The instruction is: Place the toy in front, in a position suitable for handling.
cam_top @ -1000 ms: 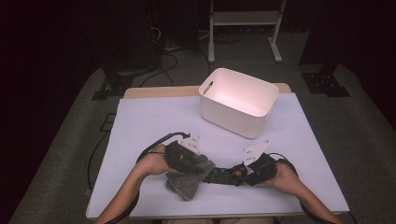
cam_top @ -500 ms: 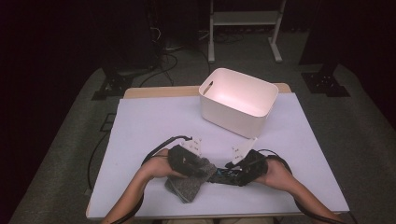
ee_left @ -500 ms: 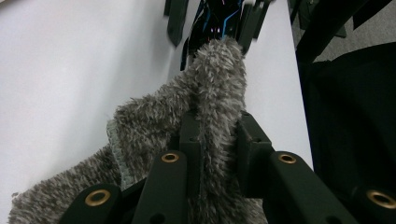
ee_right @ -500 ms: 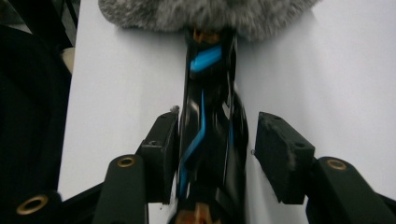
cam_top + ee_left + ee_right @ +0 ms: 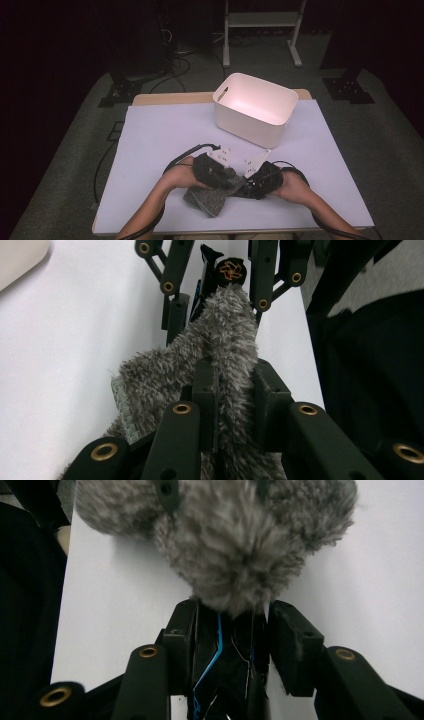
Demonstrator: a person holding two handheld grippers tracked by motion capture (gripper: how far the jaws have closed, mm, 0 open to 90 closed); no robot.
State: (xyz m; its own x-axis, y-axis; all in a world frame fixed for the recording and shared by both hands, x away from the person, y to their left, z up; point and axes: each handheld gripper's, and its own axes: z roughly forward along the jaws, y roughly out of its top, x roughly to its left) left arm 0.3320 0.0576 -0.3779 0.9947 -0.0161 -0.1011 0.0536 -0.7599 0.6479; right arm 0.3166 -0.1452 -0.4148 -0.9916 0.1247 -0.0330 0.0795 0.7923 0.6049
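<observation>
- A fuzzy grey cloth (image 5: 220, 365) is squeezed between the fingers (image 5: 205, 395) of the left gripper (image 5: 216, 172).
- A dark bundle with thin blue lines (image 5: 225, 665) is held between the fingers (image 5: 292, 645) of the right gripper (image 5: 255, 184), which have just been closing.
- The cloth's fluffy end is seen just past the right fingers, touching the bundle.
- The rest of the cloth lies on the white desk (image 5: 160, 135), under the left fingers.

Lab/recording studio, not a home. Evidence: dark curtained surround; white-covered table (image 5: 150, 130) centre frame under spot lighting; cables (image 5: 172, 52) on grey carpet upper left; stand feet (image 5: 117, 92) left; metal frame legs (image 5: 260, 30) top centre.
</observation>
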